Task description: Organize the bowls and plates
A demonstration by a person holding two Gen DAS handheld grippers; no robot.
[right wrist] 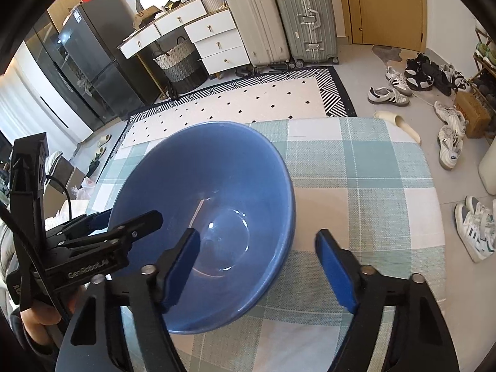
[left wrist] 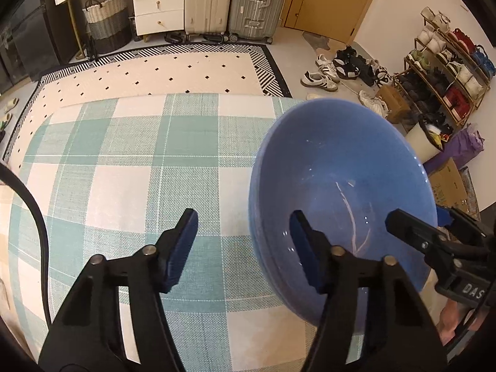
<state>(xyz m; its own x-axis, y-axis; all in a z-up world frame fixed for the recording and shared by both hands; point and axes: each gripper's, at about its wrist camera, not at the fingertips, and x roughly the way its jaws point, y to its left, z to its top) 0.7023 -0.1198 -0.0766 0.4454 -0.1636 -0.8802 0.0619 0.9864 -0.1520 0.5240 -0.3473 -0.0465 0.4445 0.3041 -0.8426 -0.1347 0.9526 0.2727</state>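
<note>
Fingers on your left gripper (left wrist: 245,248) stand wide apart: the left blue pad sits over the checked tablecloth (left wrist: 124,161) at lower centre of the left wrist view, the right pad hangs inside the blue bowl (left wrist: 341,186), above its near wall. Nothing is clamped between them.

Your right gripper (right wrist: 257,266) is likewise spread, its pads well apart. In the right wrist view its left pad sits over the bowl's interior, its right pad over the cloth just beside the bowl's rim. No grip there either.

Blue bowl (right wrist: 210,210) sits on the table, filling the centre-left of the right wrist view and the right half of the left wrist view. A second rim line shows along its left edge in the left wrist view; whether that is a second bowl nested beneath, you cannot tell. Faint pale streaks mark the inside bottom.

Each gripper shows in the other's camera: right gripper (left wrist: 434,232) at the lower right edge of the left view, reaching over the bowl's rim; left gripper (right wrist: 105,226) at lower left of the right view, also straddling the rim.

Background, upper frame: patterned rug (right wrist: 248,99), two suitcases (right wrist: 279,15), white drawers (right wrist: 214,40), woven basket (right wrist: 179,62), scattered shoes (right wrist: 403,83).
</note>
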